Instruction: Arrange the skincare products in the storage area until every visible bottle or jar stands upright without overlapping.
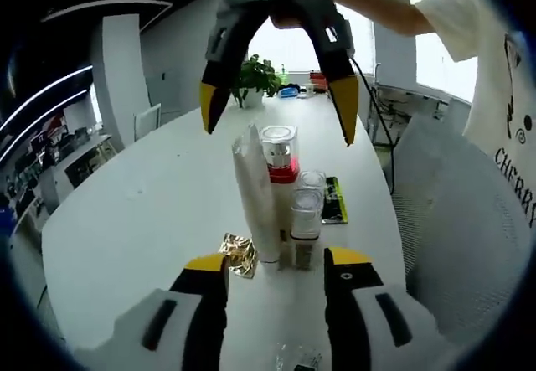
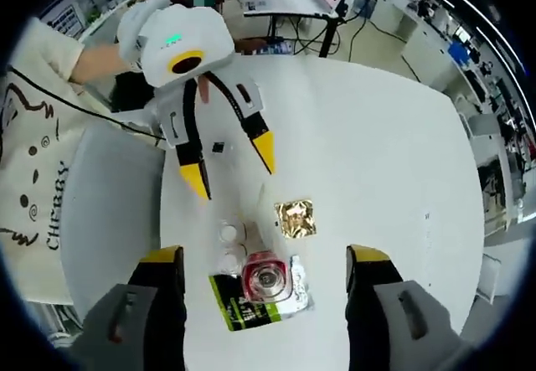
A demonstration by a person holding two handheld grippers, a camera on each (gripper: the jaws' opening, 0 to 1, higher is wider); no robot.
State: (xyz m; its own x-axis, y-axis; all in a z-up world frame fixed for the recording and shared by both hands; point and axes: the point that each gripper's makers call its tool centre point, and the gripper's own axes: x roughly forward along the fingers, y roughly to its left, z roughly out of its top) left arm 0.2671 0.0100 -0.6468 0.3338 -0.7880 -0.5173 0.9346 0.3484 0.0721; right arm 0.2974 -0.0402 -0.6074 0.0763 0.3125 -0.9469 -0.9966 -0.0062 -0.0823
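Observation:
On the white table [image 1: 151, 203] a tight cluster stands upright: a tall white tube [image 1: 255, 199], a clear-capped jar with a red band [image 1: 279, 149] and two small clear bottles [image 1: 306, 216]. My left gripper [image 1: 276, 262] is open, level with the cluster's near side. Above the cluster my right gripper [image 1: 276, 120] hangs open, pointing down. From overhead, the red jar [image 2: 266, 279] and the two clear bottle caps [image 2: 228, 245] lie between the open right gripper's [image 2: 266, 258] jaws. The left gripper [image 2: 232, 166] is open just beyond them.
A gold sachet [image 1: 239, 254] lies left of the tube, and a green-black packet [image 1: 335, 199] lies right of the bottles. A silvery packet [image 2: 300, 291] sits by the jar. A potted plant [image 1: 255, 78] stands at the table's far end. A mesh chair [image 1: 452, 220] and a person's white shirt [image 1: 502, 95] are on the right.

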